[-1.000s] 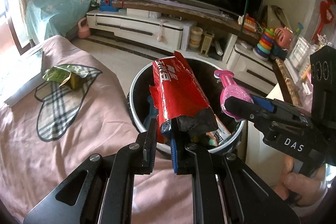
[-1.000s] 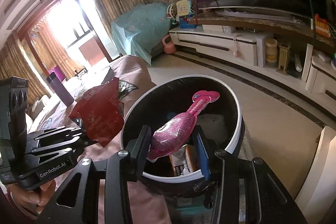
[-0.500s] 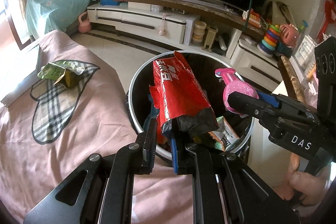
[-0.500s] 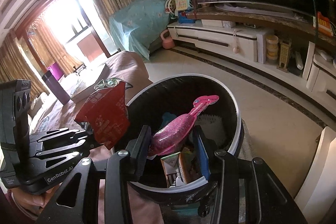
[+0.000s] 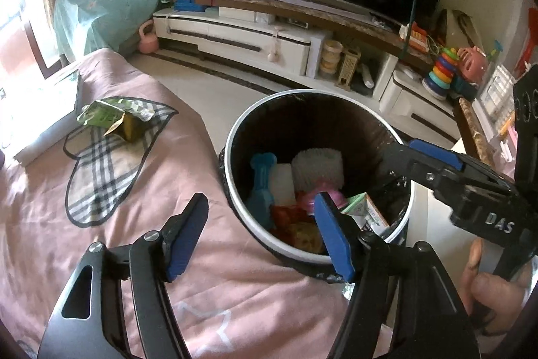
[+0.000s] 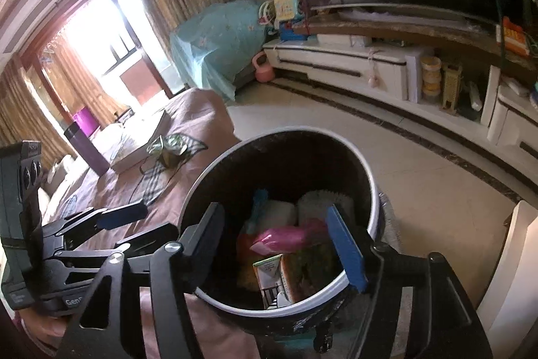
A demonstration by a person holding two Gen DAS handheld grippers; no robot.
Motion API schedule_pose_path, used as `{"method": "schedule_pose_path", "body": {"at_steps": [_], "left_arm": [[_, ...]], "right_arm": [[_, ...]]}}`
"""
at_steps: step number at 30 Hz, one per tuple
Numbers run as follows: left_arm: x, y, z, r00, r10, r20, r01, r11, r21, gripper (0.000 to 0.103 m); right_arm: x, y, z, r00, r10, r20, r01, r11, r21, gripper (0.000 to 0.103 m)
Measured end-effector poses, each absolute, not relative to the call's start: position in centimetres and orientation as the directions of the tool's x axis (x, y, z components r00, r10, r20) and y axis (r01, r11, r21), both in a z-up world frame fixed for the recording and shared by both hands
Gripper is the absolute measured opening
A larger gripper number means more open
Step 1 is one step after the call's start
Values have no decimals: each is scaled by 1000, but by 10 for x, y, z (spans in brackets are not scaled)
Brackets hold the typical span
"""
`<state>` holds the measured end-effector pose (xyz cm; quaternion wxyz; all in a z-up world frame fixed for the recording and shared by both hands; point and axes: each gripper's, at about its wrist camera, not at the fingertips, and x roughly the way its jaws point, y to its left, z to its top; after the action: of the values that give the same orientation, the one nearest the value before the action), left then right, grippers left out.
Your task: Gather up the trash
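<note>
A round black trash bin (image 5: 235, 130) with a white rim stands beside the pink-covered bed; it also shows in the right wrist view (image 6: 370, 177). Inside lie the red wrapper (image 5: 285, 214), the pink wrapper (image 6: 285, 236), a carton (image 6: 272, 275), a blue bone-shaped item (image 5: 260, 187) and white pieces. My left gripper (image 5: 259, 238) is open and empty at the bin's near rim. My right gripper (image 6: 282, 244) is open and empty over the bin; it shows in the left wrist view (image 5: 427, 157). A green wrapper (image 5: 114, 116) lies on the bed.
A white box (image 5: 43, 113) lies at the bed's far left, with a purple bottle (image 6: 85, 150) near it. A TV stand (image 5: 242, 39) with toys and a TV runs along the back wall. Tiled floor (image 6: 420, 184) lies beyond the bin.
Both grippers have opened. The red wrapper dropped from the left gripper and the pink wrapper from the right gripper; both now lie inside the bin.
</note>
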<state>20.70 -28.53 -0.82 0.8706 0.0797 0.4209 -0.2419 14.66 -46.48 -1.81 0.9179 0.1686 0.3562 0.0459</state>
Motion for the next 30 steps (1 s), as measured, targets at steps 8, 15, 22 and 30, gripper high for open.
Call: {"method": "schedule_pose_path", "body": {"at_steps": [8, 15, 22, 30], "left_arm": [[192, -257, -2, 546, -362, -756, 456, 885, -95, 72], [164, -219, -1, 566, -374, -735, 407, 902, -145, 77], [119, -179, -4, 610, -371, -700, 364, 916, -168, 82], [78, -145, -5, 656, -365, -661, 322, 927, -193, 85]], "right_arm": [[125, -459, -3, 780, 193, -596, 44, 932, 359, 95], [99, -443, 4, 803, 187, -566, 55, 922, 383, 102], [63, -415, 1, 827, 168, -537, 73, 914, 399, 102], [29, -383, -14, 841, 138, -524, 82, 923, 375, 103]]}}
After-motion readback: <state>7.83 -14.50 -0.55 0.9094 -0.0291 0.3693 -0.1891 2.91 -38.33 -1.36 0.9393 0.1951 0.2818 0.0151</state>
